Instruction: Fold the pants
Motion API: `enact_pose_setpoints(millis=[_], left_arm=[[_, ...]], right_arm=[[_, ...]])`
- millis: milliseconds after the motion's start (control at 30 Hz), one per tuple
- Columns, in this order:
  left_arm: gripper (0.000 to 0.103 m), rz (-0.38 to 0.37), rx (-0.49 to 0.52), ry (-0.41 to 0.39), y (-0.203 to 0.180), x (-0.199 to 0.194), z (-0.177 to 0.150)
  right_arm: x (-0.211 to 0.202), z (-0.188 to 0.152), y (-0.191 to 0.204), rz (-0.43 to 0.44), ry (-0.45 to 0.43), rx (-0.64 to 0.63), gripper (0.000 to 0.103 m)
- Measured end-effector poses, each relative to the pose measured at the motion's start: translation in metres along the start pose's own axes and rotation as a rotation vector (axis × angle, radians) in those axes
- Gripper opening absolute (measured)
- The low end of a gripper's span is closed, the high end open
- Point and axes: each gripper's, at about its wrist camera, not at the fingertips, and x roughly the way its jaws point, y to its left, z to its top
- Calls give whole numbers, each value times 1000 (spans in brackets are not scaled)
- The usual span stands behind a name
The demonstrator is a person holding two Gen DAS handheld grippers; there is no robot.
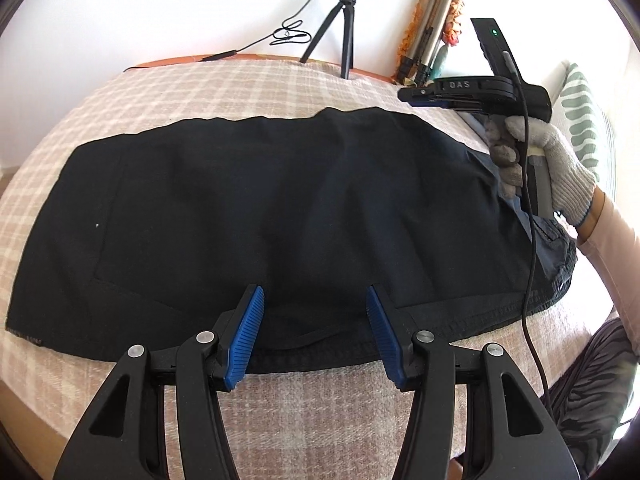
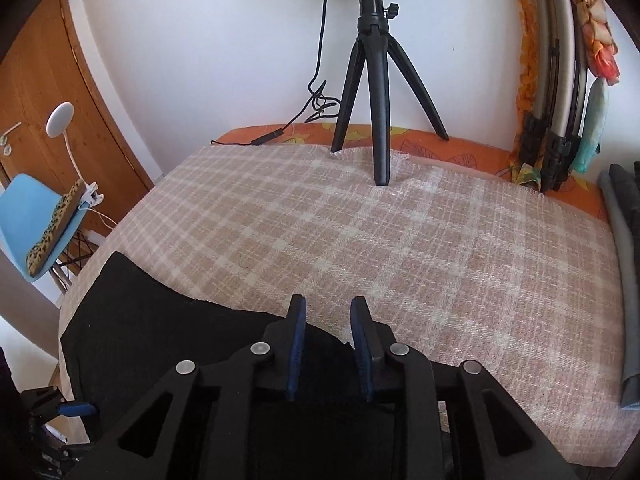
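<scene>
Black pants [image 1: 256,216] lie folded and flat across a plaid blanket [image 1: 224,92], waistband at the right near edge. My left gripper [image 1: 315,300] is open and empty, its blue pads [image 1: 248,332] just above the pants' near hem. My right gripper [image 2: 328,312] is open a little and empty, raised over the far right part of the pants [image 2: 160,332]. In the left wrist view the right gripper's body [image 1: 480,88] is held by a gloved hand above the pants' right end; its fingertips are not visible there.
A black tripod [image 2: 376,100] with a ring light stands at the blanket's far edge, its cable [image 2: 280,132] trailing left. Folded tripods [image 2: 556,120] lean at the far right. Grey cloth [image 2: 624,280] lies at the right edge. A blue chair [image 2: 32,220] stands left of the bed.
</scene>
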Motion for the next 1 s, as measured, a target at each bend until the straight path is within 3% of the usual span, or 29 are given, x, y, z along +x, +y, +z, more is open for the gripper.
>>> enact_pose_setpoints(millis=[167, 333, 433, 600, 833, 1000], left_arm=[[52, 44, -143, -77, 42, -29, 5], [64, 84, -344, -119, 102, -64, 3], [71, 50, -507, -107, 144, -75, 0], [71, 18, -780, -115, 194, -88, -30], [71, -29, -865, -87, 197, -72, -45], [71, -9, -859, -107, 191, -63, -40]], right_arm=[[-22, -5, 16, 27, -14, -6, 36], [-41, -14, 32, 38, -7, 2, 46], [-56, -18, 47, 47, -21, 7, 57], [-78, -30, 71, 33, -42, -38, 58], [-93, -58, 83, 19, -60, -27, 59], [-101, -70, 82, 16, -59, -28, 59]])
